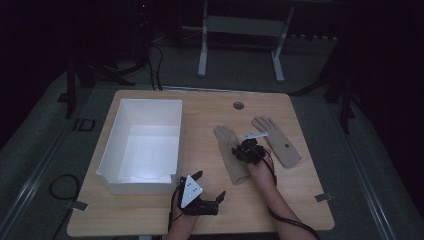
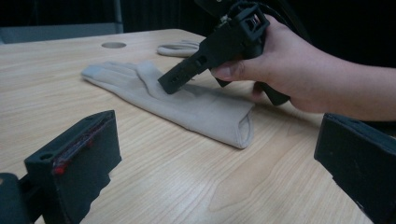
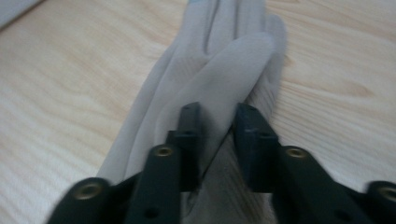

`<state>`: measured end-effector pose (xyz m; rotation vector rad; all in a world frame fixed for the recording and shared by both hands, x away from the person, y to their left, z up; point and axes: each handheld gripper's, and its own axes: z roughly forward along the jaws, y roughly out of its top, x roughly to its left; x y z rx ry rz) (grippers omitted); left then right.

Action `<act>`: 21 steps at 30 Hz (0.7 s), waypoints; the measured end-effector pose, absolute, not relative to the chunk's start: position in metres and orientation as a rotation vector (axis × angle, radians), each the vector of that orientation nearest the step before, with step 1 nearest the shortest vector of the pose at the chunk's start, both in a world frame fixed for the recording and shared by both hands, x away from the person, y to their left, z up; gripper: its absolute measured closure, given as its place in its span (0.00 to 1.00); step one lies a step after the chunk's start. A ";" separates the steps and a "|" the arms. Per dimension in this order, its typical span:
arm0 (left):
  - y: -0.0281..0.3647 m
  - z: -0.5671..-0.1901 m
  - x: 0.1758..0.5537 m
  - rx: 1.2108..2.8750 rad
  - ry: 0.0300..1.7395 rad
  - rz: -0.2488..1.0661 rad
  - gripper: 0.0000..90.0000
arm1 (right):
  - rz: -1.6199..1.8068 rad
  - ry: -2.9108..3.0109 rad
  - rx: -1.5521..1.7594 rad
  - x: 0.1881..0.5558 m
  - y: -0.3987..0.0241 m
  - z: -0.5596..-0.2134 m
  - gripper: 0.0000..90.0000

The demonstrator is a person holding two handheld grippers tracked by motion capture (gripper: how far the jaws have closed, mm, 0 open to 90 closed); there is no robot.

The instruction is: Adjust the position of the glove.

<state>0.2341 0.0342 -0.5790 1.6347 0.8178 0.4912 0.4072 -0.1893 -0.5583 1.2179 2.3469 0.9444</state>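
Note:
Two beige gloves lie flat on the wooden table right of centre. The nearer glove points its fingers away from me; the other glove lies to its right. My right gripper rests low on the nearer glove, its jaws drawn close together with the glove's thumb fabric pinched between them. My left gripper hovers near the table's front edge, open wide with nothing between its jaws, pointing toward the glove's cuff.
A deep white bin stands on the left half of the table, close to the left gripper. A small white tag lies between the gloves. A round cable hole sits near the far edge.

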 end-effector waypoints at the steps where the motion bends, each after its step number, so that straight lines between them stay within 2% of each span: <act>1: 0.034 -0.579 0.234 1.630 0.821 0.496 0.01 | 0.939 2.349 1.198 0.406 -0.188 -0.559 0.83; 2: 0.034 -0.579 0.234 1.634 0.816 0.496 0.01 | 0.950 2.342 1.223 0.406 -0.187 -0.559 0.89; 5: 0.034 -0.579 0.233 1.636 0.813 0.494 0.01 | 0.982 2.346 1.280 0.406 -0.187 -0.558 0.92; 10: 0.035 -0.579 0.233 1.632 0.813 0.489 0.01 | 1.118 2.262 1.413 0.405 -0.190 -0.539 0.93; 17: 0.035 -0.579 0.234 1.634 0.804 0.484 0.01 | 1.275 2.151 1.386 0.394 -0.194 -0.488 0.93; 21: 0.035 -0.579 0.235 1.636 0.806 0.481 0.01 | 1.255 2.093 1.362 0.385 -0.192 -0.471 0.93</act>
